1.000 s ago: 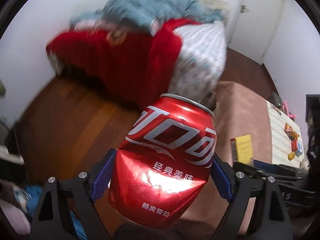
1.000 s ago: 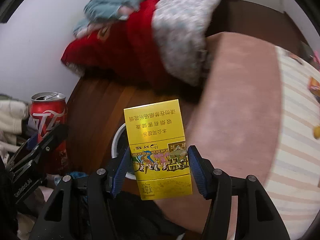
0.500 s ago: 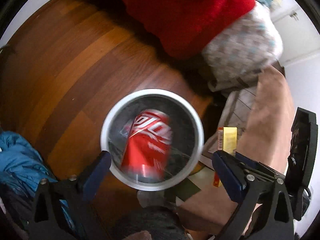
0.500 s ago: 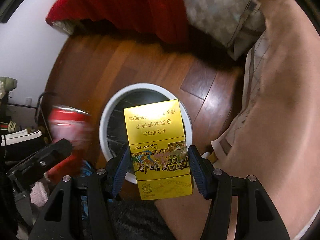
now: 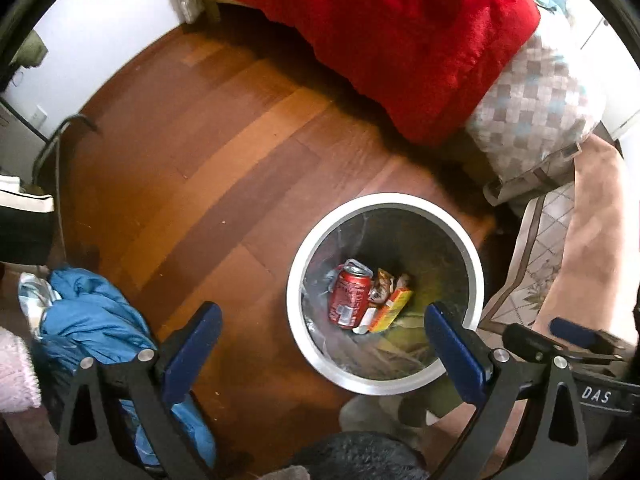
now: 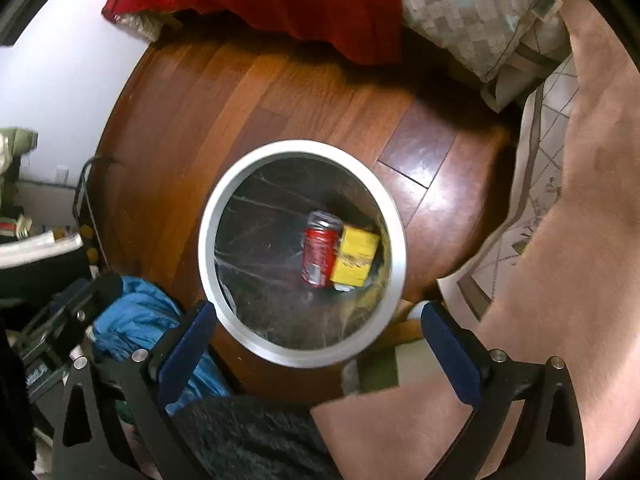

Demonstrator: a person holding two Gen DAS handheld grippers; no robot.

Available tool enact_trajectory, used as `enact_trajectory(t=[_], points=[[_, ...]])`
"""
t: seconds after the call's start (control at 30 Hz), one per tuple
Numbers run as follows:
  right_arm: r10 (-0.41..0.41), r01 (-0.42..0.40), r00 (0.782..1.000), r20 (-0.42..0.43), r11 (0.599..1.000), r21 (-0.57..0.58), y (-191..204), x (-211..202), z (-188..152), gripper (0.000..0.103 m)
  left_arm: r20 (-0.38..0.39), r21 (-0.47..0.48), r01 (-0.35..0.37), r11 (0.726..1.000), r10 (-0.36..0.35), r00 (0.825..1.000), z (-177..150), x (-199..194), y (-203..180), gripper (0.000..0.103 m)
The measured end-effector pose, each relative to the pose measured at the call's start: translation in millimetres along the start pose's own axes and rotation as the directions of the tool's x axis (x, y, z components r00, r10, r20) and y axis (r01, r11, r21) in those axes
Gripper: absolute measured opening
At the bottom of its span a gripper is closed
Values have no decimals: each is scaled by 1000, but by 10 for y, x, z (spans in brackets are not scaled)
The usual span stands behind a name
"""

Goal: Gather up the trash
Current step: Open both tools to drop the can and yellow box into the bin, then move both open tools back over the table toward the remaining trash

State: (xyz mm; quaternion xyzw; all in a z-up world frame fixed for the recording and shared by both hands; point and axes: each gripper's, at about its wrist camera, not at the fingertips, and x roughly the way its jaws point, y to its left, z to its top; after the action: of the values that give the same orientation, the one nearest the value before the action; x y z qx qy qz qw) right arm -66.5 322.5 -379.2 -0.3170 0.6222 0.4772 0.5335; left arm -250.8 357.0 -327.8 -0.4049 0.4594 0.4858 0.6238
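Note:
A round bin with a silver rim stands on the wood floor below both grippers. Inside it lie a red cola can, a yellow box beside the can, and some wrappers. My left gripper is open and empty, above the bin's near left edge. My right gripper is open and empty, above the bin's near rim. The right gripper's body shows at the right edge of the left wrist view.
A bed with a red blanket and a checked pillow stands behind the bin. A pink-covered seat is on the right. Blue clothing lies on the floor at the left.
Both grippers have opened. The cola can dropped from my left gripper and the yellow box from my right; both now lie in the bin. Both views tilted down over the bin.

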Motion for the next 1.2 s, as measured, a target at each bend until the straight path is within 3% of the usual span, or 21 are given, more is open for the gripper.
enact_trajectory(t=[0.2,0.57,0.87,1.03,1.2], points=[[-120,123,992,51,990,-72,50,-222,-254,103,41,40,-27,999,25,999,-154,-201,-97,103],[-113,127,981,160,989,-76,30,-752,-566,103,143,64,-23,998,14,990,-295,-735,-218,103],[-61,89,961,269,991,-95,148,-1365,-815,103,249,61,-18,998,2,968,-473,-1342,-270,103],[1,34,936,351,995,-94,149,-1845,-1035,103,297,77,-26,997,2,955,-583,-1715,-399,103],[59,-43,906,420,998,-49,-48,-2285,-1261,103,373,120,-48,992,0,928,-703,-1997,-702,103]])
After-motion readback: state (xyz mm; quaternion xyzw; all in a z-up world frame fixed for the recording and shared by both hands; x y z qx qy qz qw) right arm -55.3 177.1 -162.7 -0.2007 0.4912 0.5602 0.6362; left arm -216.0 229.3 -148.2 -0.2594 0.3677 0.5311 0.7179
